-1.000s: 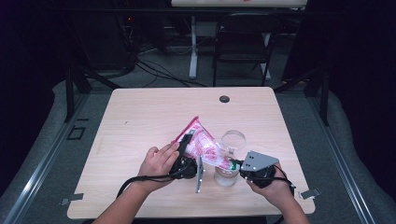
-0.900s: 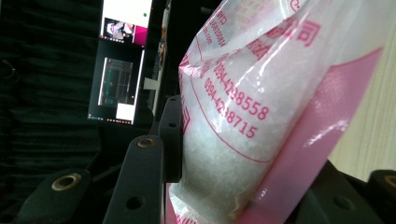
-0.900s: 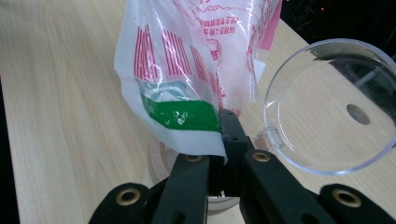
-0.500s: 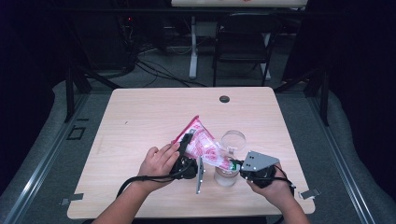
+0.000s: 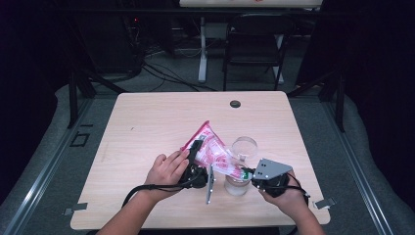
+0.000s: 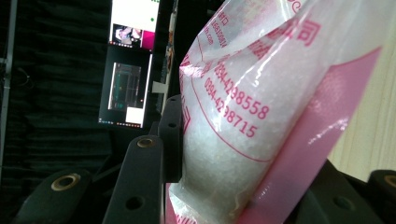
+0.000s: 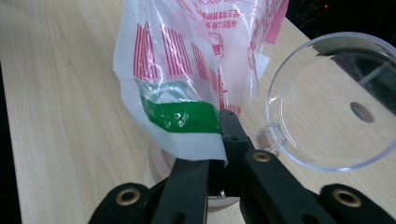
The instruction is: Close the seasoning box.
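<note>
In the high view, a pink-and-white plastic bag (image 5: 211, 149) of white granules hangs tilted above the near half of the wooden table (image 5: 147, 127), its pink top corner toward 11 o'clock and its lower end toward 4 o'clock. The left gripper (image 5: 198, 164) pinches the bag's middle from 8 o'clock. The right gripper (image 5: 246, 172) grips the bag's lower end, just over a clear jar (image 5: 236, 185) standing near the table's front edge. The jar's hinged lid (image 5: 244, 147) stands open at 12 o'clock of the jar.

In the left gripper view, the jaws press on the bulging, granule-filled bag (image 6: 261, 121), which bears pink printed digits.

In the right gripper view, the jaws are pressed together on the bag's (image 7: 182, 70) green-striped bottom edge; the clear lid (image 7: 327, 100) lies toward 2 o'clock.
</note>
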Motion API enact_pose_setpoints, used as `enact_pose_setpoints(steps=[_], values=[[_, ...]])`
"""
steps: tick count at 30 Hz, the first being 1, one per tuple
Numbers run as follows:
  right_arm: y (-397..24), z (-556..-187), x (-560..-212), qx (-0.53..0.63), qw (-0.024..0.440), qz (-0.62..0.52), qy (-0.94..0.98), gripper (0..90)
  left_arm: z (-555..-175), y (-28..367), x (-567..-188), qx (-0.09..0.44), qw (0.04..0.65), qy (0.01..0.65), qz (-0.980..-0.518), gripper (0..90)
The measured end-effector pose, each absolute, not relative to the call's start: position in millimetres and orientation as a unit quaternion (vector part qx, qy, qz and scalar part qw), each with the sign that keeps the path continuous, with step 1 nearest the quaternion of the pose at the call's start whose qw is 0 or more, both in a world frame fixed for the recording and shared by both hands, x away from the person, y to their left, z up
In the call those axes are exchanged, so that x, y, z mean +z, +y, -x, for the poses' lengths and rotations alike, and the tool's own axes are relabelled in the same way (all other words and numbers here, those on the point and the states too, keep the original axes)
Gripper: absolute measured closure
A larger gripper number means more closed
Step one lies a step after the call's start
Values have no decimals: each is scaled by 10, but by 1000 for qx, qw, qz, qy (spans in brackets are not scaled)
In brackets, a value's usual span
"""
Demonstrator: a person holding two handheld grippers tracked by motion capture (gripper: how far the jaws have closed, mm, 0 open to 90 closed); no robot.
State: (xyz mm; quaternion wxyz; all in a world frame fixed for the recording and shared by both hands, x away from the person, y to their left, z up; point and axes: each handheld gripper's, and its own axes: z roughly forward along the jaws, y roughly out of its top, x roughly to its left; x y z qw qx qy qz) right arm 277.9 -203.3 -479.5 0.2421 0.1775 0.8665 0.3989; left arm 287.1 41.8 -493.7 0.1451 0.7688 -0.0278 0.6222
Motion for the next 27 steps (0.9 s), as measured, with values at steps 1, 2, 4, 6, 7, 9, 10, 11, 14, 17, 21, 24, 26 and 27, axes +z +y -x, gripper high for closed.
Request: enact_pose_setpoints(steps=[1, 2, 4, 6, 7, 9, 10, 11, 14, 17, 21, 24, 26, 27], values=[[-2033, -2781, -4797, 398, 242, -177, 867, 900, -2870, 417, -4936, 623, 145, -28, -768, 648], [-2034, -2781, -4798, 398, 241, -177, 867, 900, -2868, 415, -4936, 624, 144, -29, -768, 648], [-2035, -2781, -4799, 398, 242, -178, 867, 900, -2868, 413, -4936, 625, 145, -30, -767, 648], [-2038, -2782, -4800, 400, 240, -179, 866, 900, -2867, 411, -4933, 626, 145, -31, -765, 647], [-2039, -2782, -4799, 400, 241, -178, 866, 900, -2869, 411, -4934, 627, 147, -32, -765, 647], [-2043, -2781, -4797, 400, 241, -178, 866, 900, -2868, 408, -4933, 628, 149, -33, -763, 646], [-2047, -2782, -4794, 400, 240, -177, 867, 900, -2865, 406, -4932, 628, 149, -33, -763, 646], [-2049, -2781, -4794, 399, 242, -178, 866, 900, -2861, 403, -4928, 628, 147, -32, -763, 646], [-2052, -2780, -4795, 399, 241, -177, 867, 900, -2860, 400, -4926, 630, 147, -34, -762, 646], [-2053, -2780, -4799, 397, 240, -175, 868, 900, -2862, 399, -4927, 631, 149, -36, -760, 645], [-2052, -2783, -4807, 396, 241, -176, 868, 900, -2856, 393, -4922, 631, 148, -34, -761, 645], [-2059, -2788, -4812, 395, 240, -177, 869, 900, -2855, 383, -4915, 632, 146, -38, -760, 646], [-2063, -2789, -4814, 395, 242, -178, 868, 900, -2853, 377, -4913, 632, 146, -39, -760, 646], [-2066, -2791, -4815, 396, 240, -178, 868, 900, -2853, 374, -4915, 633, 147, -40, -759, 647]])
